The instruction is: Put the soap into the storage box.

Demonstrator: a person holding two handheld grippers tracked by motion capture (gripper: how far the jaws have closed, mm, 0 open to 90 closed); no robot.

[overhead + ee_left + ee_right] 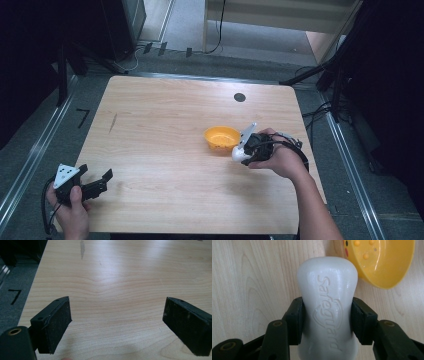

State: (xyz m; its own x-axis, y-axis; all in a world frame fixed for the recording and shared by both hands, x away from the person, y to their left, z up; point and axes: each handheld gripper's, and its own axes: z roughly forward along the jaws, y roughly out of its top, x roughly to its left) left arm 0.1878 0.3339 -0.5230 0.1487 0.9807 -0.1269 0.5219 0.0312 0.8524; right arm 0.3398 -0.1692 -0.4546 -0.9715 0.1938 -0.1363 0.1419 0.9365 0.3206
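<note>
One pale rectangular wooden surface [165,150] is carrying one shallow round yellow plastic dish [222,137] and one white moulded bar of soap [239,154]. The person's right hand [280,160] is holding the right gripper [246,150] just beside the dish, on its right side in the high view. In the right gripper view the two black jaws are pressing on the two long sides of the bar [327,312] — one pad against each — so the bar is sitting clamped between them, its embossed "Safeguard" lettering facing the camera and its rounded end pointing away. The yellow dish [384,262] is lying just past that end, its inner floor showing several small raised bumps; whether soap and dish are touching cannot be told.

The left hand [72,210] is holding the left gripper [100,182] at the near left corner of the surface, well apart from the dish. Its two jaws are standing wide apart, with bare wood [115,302] between them and nothing gripped. One small dark round disc [239,97] is sitting near the far edge — flush with the wood, as far as can be judged.
</note>
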